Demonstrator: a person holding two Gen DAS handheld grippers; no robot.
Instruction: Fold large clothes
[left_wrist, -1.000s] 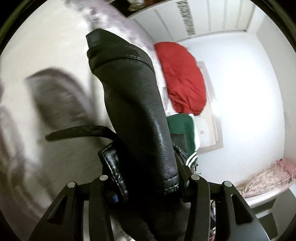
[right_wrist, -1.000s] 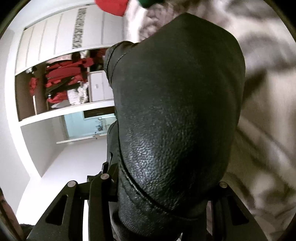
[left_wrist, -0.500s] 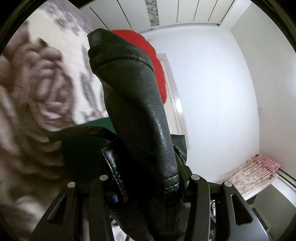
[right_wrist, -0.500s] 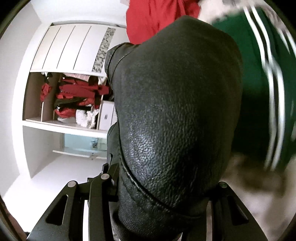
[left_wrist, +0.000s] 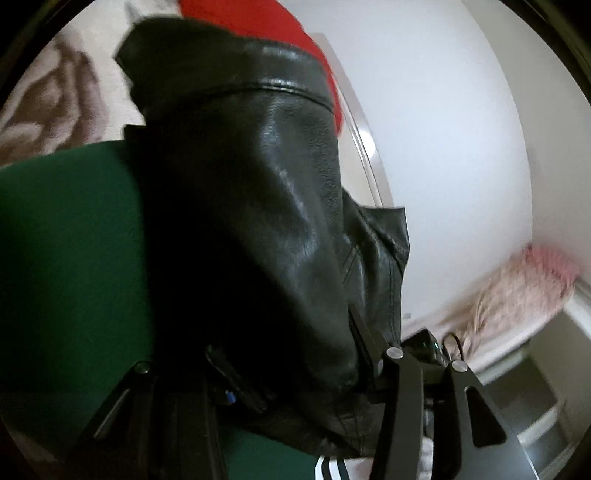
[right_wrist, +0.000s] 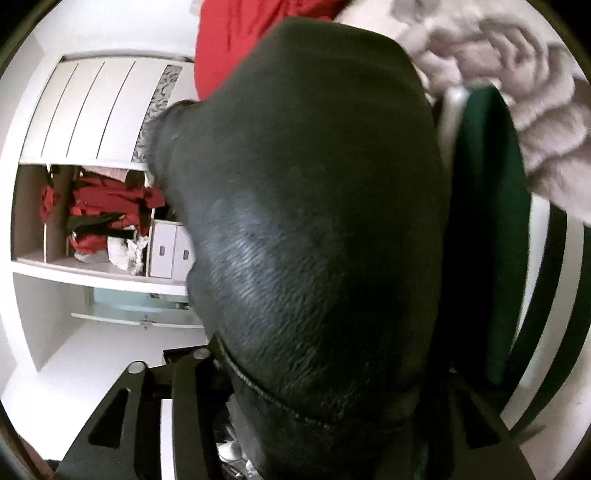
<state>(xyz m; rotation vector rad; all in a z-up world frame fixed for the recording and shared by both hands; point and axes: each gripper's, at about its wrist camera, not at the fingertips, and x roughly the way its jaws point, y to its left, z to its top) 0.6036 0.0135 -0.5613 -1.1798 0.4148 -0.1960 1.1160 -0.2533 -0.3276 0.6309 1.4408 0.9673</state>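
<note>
- Our left gripper (left_wrist: 291, 391) is clamped on the black leather jacket (left_wrist: 251, 206) — it fills the jaws.
- Our right gripper (right_wrist: 317, 387) grips it too — green garment (right_wrist: 484, 229) just right.

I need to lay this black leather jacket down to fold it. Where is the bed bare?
Little shows free. The rose-print blanket is bare beyond the green striped garment, and again at upper left in the left view. The red garment and green one crowd the rest; the jacket hides much.
</note>
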